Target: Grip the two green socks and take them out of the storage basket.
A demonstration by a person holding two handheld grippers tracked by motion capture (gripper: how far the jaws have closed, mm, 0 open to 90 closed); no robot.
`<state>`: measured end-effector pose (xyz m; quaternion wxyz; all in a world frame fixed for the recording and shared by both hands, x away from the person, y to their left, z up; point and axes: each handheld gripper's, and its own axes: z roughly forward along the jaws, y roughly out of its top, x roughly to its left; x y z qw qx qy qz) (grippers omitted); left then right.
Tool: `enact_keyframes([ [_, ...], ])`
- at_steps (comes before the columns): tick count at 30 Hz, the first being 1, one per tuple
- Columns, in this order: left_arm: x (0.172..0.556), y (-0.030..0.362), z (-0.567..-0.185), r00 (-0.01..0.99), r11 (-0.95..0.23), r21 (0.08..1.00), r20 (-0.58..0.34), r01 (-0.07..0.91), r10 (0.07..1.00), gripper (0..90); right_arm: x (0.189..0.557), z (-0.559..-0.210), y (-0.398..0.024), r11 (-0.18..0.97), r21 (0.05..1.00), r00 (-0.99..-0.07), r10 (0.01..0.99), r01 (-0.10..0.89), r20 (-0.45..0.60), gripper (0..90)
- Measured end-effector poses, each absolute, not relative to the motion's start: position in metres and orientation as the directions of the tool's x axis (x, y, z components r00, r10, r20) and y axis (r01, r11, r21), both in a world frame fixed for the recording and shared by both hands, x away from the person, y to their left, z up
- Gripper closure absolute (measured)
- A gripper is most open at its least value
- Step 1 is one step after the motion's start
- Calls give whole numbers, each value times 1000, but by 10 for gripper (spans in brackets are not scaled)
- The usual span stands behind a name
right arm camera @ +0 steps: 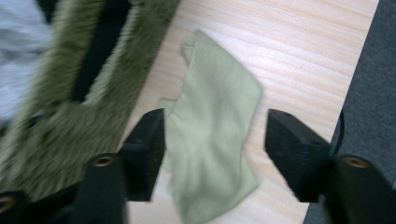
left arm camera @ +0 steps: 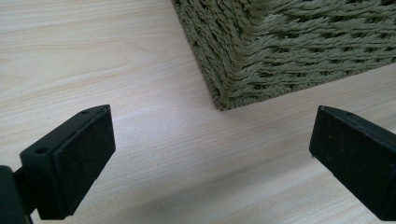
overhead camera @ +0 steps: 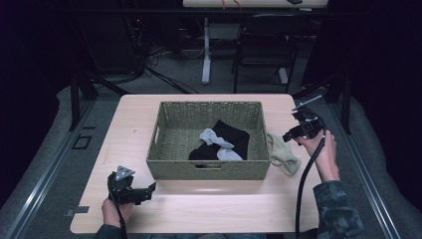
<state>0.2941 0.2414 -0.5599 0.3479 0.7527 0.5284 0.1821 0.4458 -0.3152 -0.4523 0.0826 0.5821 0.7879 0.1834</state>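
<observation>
High view has black and grey clothes (overhead camera: 222,141) inside the basket (overhead camera: 209,169), right gripper view catches my right gripper (right arm camera: 215,140) spread over a pale green cloth (right arm camera: 212,140), left gripper (left arm camera: 205,154) wide open near the basket corner

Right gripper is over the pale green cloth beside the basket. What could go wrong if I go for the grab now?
1. The pale green cloth lies flat against the basket wall, so the right gripper with its open jaws might scrape the table or catch the weave.
2. The cloth sits near the table's right edge and could get pushed off.
3. The right gripper view is blurred, so aim may be off.
</observation>
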Motion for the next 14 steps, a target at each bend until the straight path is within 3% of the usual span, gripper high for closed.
enact_keyframes([
  [6, 294, 241, -560, 377, -202, 713, -94, 671, 921, 1, 404, -452, -325, 238, 452, -329, 935, 860, 133, 143],
  [14, 295, 241, -560, 372, -202, 712, -90, 673, 924, 1, 362, -483, -347, 217, 436, -315, 934, 873, 167, 61],
])
